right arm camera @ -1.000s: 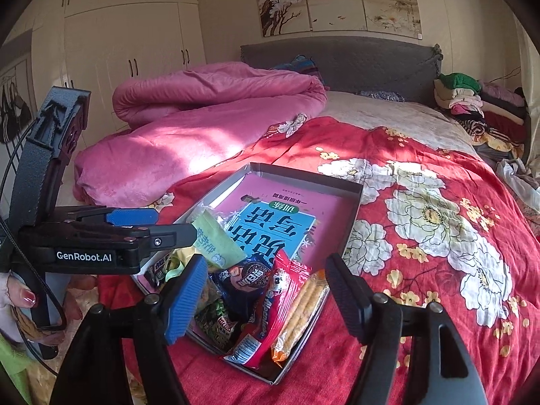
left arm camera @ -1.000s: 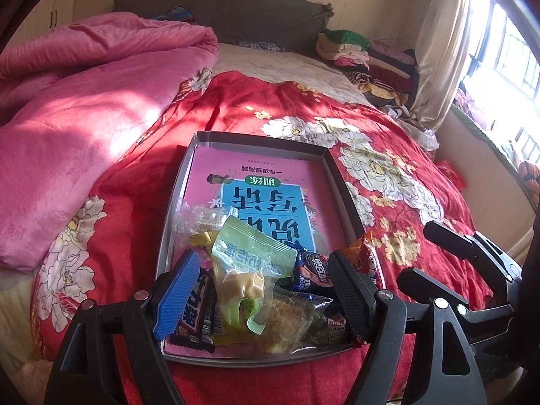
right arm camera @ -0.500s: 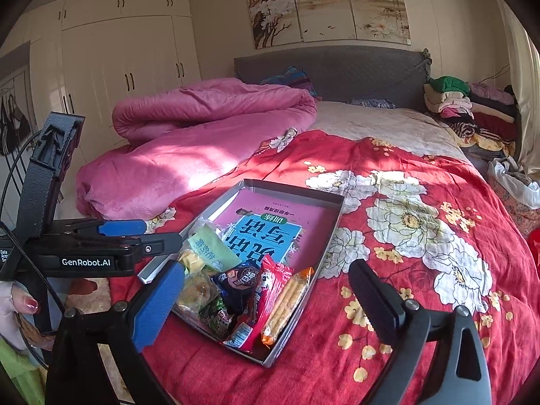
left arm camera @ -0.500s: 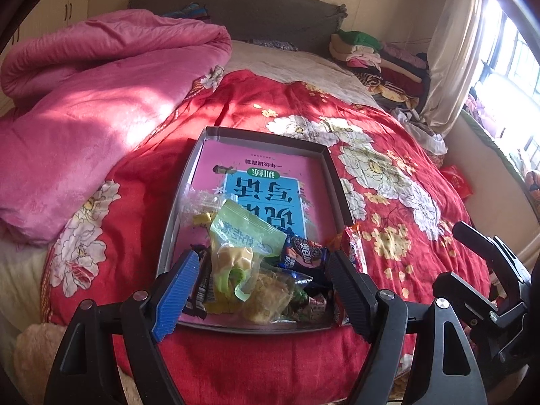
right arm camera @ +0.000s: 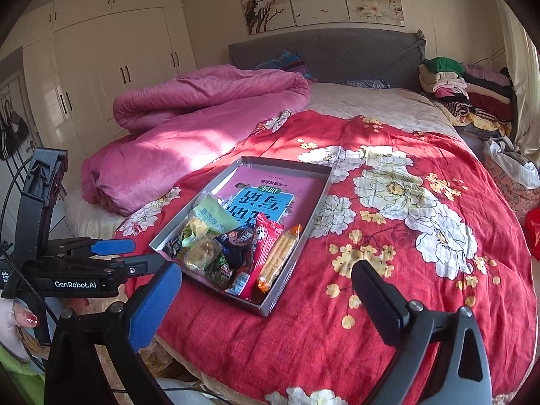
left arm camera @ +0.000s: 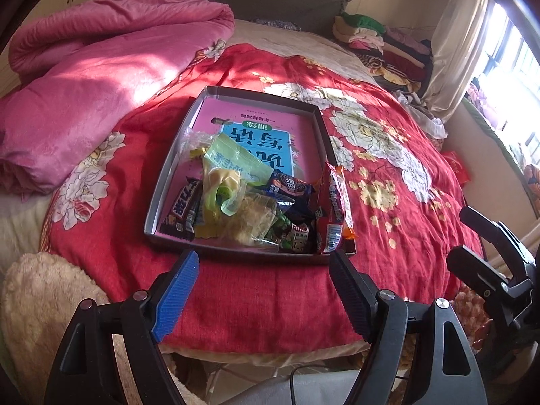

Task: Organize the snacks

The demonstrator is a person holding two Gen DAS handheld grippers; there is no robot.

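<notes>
Left gripper point(left arm camera: 261, 292): my fingers point(left arm camera: 175, 295) stand wide apart with nothing between them, one blue-padded, one black, level over the near edge of the bed point(left arm camera: 388, 175), just short of the tray point(left arm camera: 162, 185).

Right gripper point(right arm camera: 266, 298): fingers point(right arm camera: 378, 298) spread wide, empty, held low over the red floral bedspread point(right arm camera: 405, 236), to the right of the tray's near corner. Seen from this side, my left tool's body reads "GenRobot.AI"; my left hand point(right arm camera: 15, 324), red-nailed, grips its handle at the frame edge.

Tray: grey, shallow, rectangular, lying flat on the bedspread, long axis running away from me toward the headboard point(right arm camera: 337, 54).

Contents, near end:
- snacks point(left arm camera: 256, 209), heaped together and overlapping.
- dark bar point(left arm camera: 184, 207) at the left, white lettering, not legible to me.
- pale green bag point(left arm camera: 233, 168) across the middle.
- clear packet point(left arm camera: 251, 217) of pale food, nearest the front wall.
- dark blue packet point(left arm camera: 288, 187).
- red stick pack point(right arm camera: 265, 246) and orange biscuit pack point(right arm camera: 278, 258), both lengthwise along the right wall.

Contents, far end:
- pink booklet point(left arm camera: 256, 125) with a blue panel of large Chinese characters, printed upside down from my side.

Surroundings: pink duvet point(left arm camera: 101, 74) bundled to the left; folded clothes point(right arm camera: 462, 91) stacked by the headboard.
</notes>
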